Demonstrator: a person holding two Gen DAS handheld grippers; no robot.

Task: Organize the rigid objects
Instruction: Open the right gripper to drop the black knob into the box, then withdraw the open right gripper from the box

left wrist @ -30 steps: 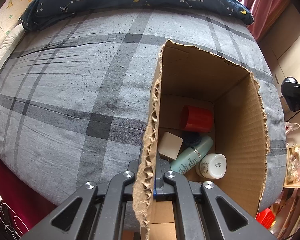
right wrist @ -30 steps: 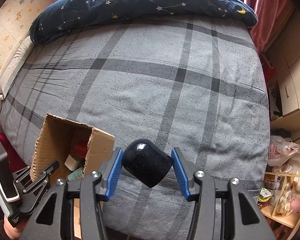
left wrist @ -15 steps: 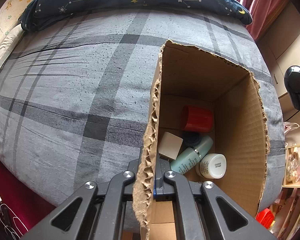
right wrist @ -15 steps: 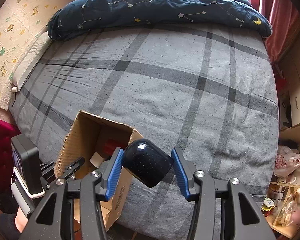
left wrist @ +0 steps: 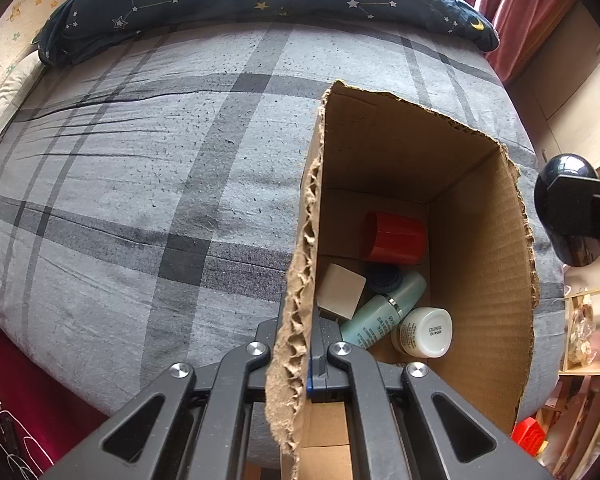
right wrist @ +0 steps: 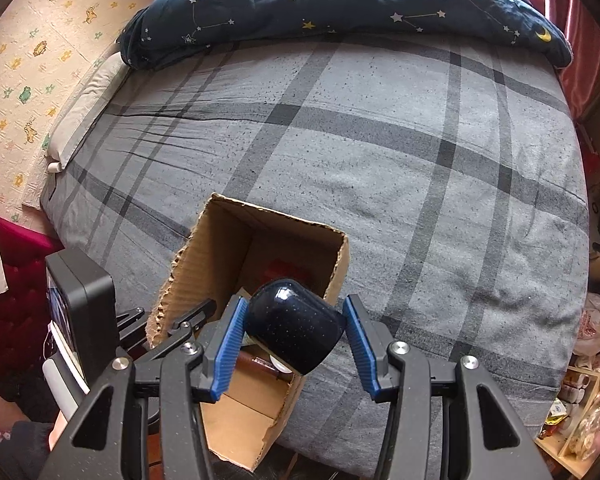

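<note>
Grey plaid bedsheet (right wrist: 380, 152) bears an open brown cardboard box (left wrist: 480, 272) at its near edge. Left gripper (left wrist: 312, 364) is clamped on the box's torn wall. Right gripper (right wrist: 294, 338) pinches a dark speckled rounded cup (right wrist: 294, 330) just over the box's right rim. Step: depositing; next, centre over the opening, then release.
</note>
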